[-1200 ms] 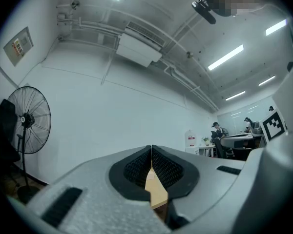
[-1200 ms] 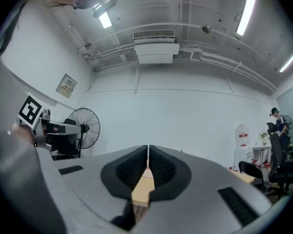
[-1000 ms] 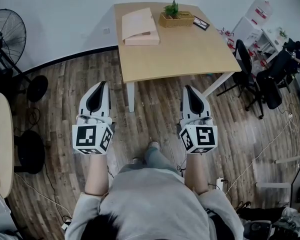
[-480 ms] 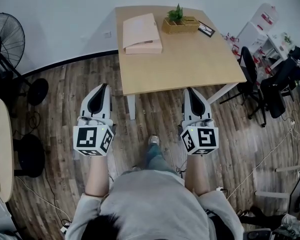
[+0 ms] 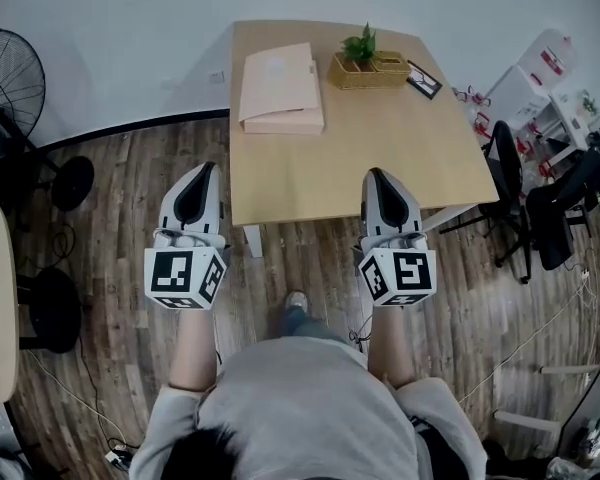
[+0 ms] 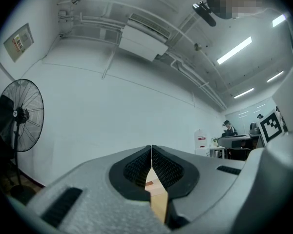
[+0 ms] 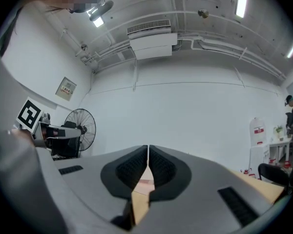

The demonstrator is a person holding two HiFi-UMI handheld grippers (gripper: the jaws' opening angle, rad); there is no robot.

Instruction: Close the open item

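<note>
a light wooden table (image 5: 380,158) stands by the white wall (image 5: 130,18) on a dark plank floor (image 5: 120,218). at its far edge sits a woven basket (image 5: 372,78) holding a small green plant (image 5: 360,42), with a dark flat card (image 5: 424,81) just beside it. a black standing fan (image 5: 10,73) is at the left, and black office chairs (image 5: 505,158) are at the right.
</note>
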